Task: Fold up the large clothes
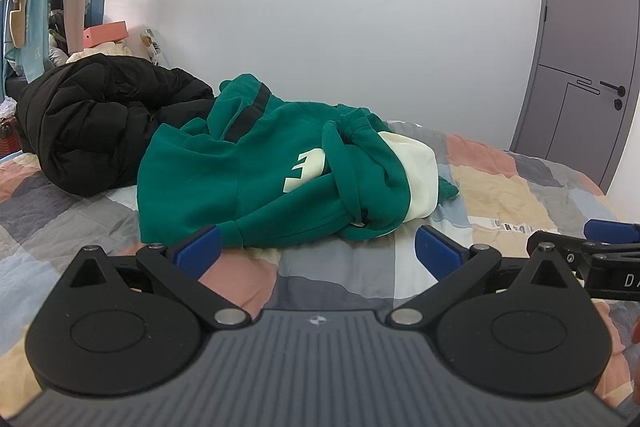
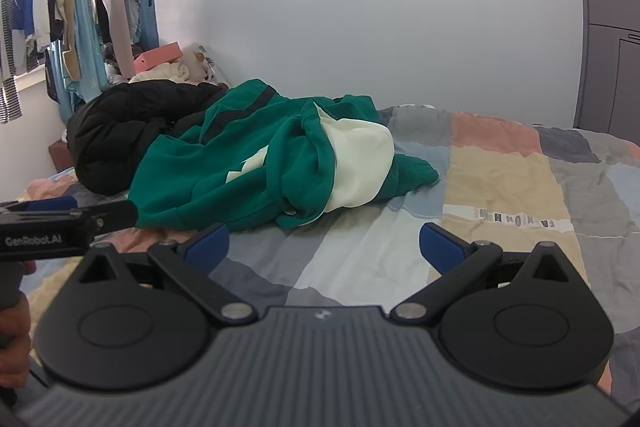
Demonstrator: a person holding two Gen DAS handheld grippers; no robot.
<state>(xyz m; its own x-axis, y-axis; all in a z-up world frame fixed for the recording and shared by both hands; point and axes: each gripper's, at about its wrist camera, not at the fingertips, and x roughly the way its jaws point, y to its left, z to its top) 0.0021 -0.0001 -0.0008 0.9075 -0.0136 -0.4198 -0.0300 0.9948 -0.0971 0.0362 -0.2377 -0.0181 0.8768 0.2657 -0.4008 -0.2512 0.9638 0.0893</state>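
A crumpled green hoodie (image 1: 248,179) with a cream hood lining and white print lies bunched on the patchwork bedspread (image 1: 500,187); it also shows in the right wrist view (image 2: 248,171). My left gripper (image 1: 318,251) is open and empty, low over the bed just in front of the hoodie's near hem. My right gripper (image 2: 324,247) is open and empty, just short of the hoodie and to the right of its near edge. Each gripper shows at the edge of the other's view: the right (image 1: 600,255), the left (image 2: 68,223).
A black puffer jacket (image 1: 92,123) is piled behind the hoodie at the left. Hanging clothes (image 2: 72,7) and a pink box (image 2: 158,57) stand at the far left. The white wall is behind the bed, a grey door (image 1: 580,67) at the right.
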